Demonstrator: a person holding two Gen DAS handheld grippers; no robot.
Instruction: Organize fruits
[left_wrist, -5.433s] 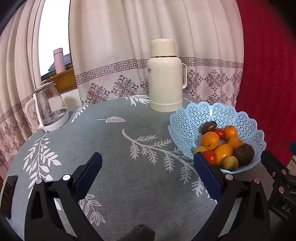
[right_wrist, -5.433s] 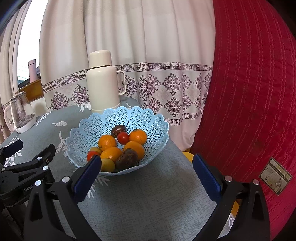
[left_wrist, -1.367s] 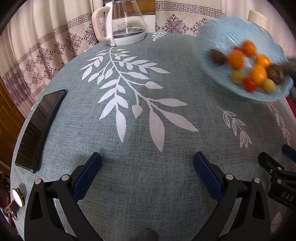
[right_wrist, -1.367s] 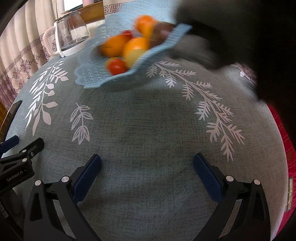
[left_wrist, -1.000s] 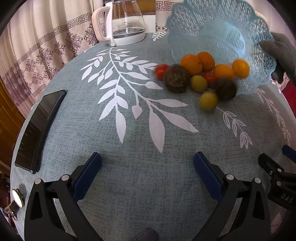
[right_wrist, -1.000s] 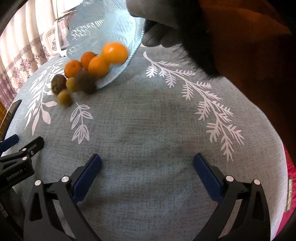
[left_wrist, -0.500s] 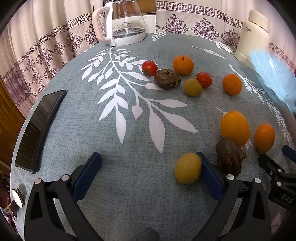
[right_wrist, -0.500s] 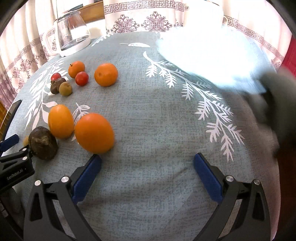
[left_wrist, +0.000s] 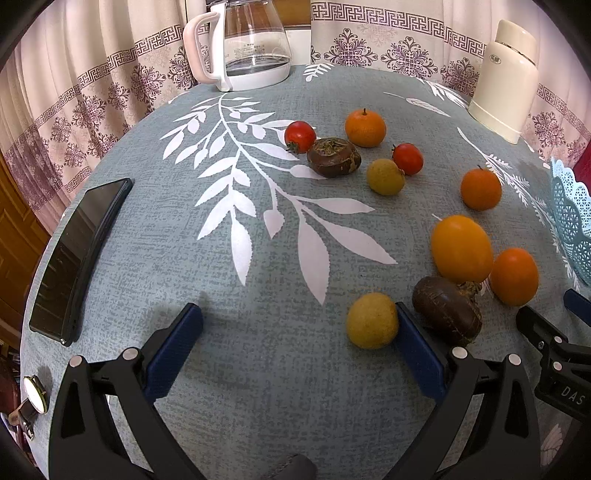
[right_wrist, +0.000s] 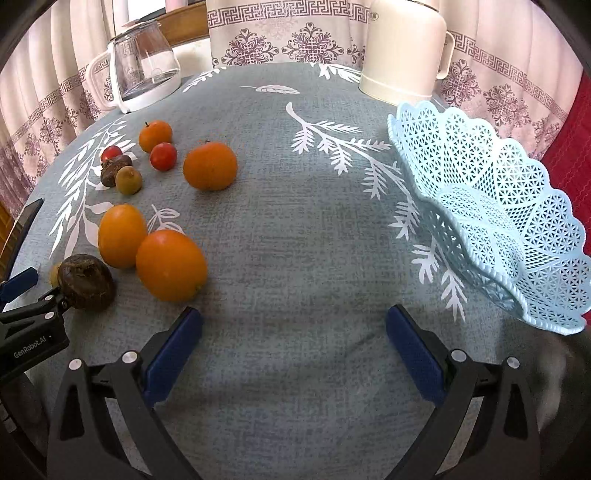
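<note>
Right wrist view: fruit lies scattered on the worktop (right_wrist: 295, 229), basket (right_wrist: 491, 221) empty; both hand-held grippers, left (left_wrist: 295, 332) and right (right_wrist: 293, 332), gape wide. Picking has not begun; nearest orange (right_wrist: 171, 270) seems first.

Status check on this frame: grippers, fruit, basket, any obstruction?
Left gripper open, empty; right gripper open, empty. Fruits loose on tablecloth, nearest a yellow fruit. Blue basket empty, at the right. Path to basket unobstructed.

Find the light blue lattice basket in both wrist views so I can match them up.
Left wrist: only a slice of the basket shows, at the right edge.
Right wrist: the whole basket fills the right side, with no fruit in it.
Shared landmark: the cream thermos stands on the table behind the basket.
</note>
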